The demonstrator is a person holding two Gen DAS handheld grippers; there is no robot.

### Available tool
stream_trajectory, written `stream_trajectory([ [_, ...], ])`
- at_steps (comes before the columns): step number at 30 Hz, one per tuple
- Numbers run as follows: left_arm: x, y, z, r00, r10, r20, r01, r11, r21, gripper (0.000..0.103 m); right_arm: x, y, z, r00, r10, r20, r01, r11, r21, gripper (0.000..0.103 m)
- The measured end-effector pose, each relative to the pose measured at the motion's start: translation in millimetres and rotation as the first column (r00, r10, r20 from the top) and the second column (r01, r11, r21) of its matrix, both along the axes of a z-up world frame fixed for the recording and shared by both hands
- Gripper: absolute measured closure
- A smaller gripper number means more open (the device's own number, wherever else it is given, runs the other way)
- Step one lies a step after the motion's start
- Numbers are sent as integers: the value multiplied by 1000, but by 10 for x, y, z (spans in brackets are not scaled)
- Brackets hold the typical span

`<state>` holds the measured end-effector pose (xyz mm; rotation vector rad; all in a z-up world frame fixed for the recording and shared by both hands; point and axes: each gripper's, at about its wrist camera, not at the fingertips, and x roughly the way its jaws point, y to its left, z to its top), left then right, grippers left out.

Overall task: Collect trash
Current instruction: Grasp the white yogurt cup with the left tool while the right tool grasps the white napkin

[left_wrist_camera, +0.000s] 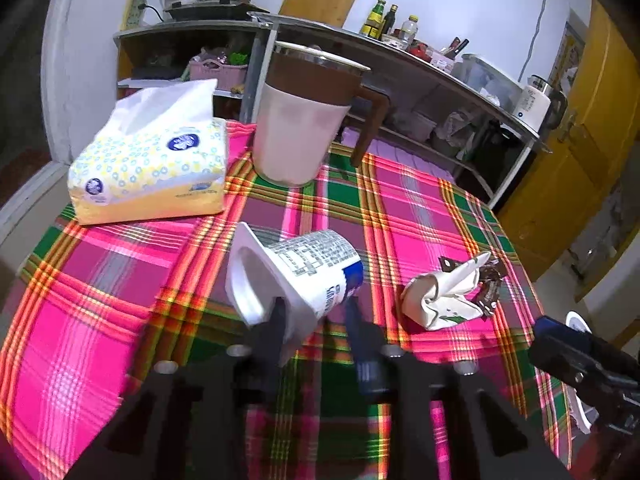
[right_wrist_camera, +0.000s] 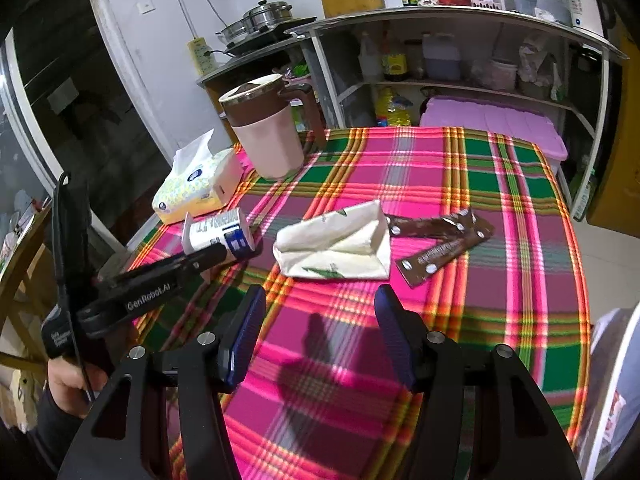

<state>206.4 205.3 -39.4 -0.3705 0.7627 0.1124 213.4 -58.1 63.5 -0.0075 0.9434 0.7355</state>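
- Now the left gripper (left_wrist_camera: 316, 316) pinches the wall of the white yogurt cup (left_wrist_camera: 296, 276): one finger inside its mouth, the other outside. The cup lies on its side near the middle of the plaid tablecloth (left_wrist_camera: 120, 280).
- Right gripper (right_wrist_camera: 320, 328) hovers over the cloth's near edge, jaws spread wide with nothing between them.
- A crumpled white paper wrapper (right_wrist_camera: 336, 244) lies mid-table, brown foil wrappers (right_wrist_camera: 440, 240) touching its right side.
- At the far left corner stand a tissue pack (left_wrist_camera: 148, 160) and a brown-topped jug (left_wrist_camera: 304, 120).
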Motion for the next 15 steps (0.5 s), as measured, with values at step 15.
stream_trajectory([
  [15,-254,51,44,998,-15,58,17,999,-35,94,178,449,-128,998,55,21,-54,997,-58,45],
])
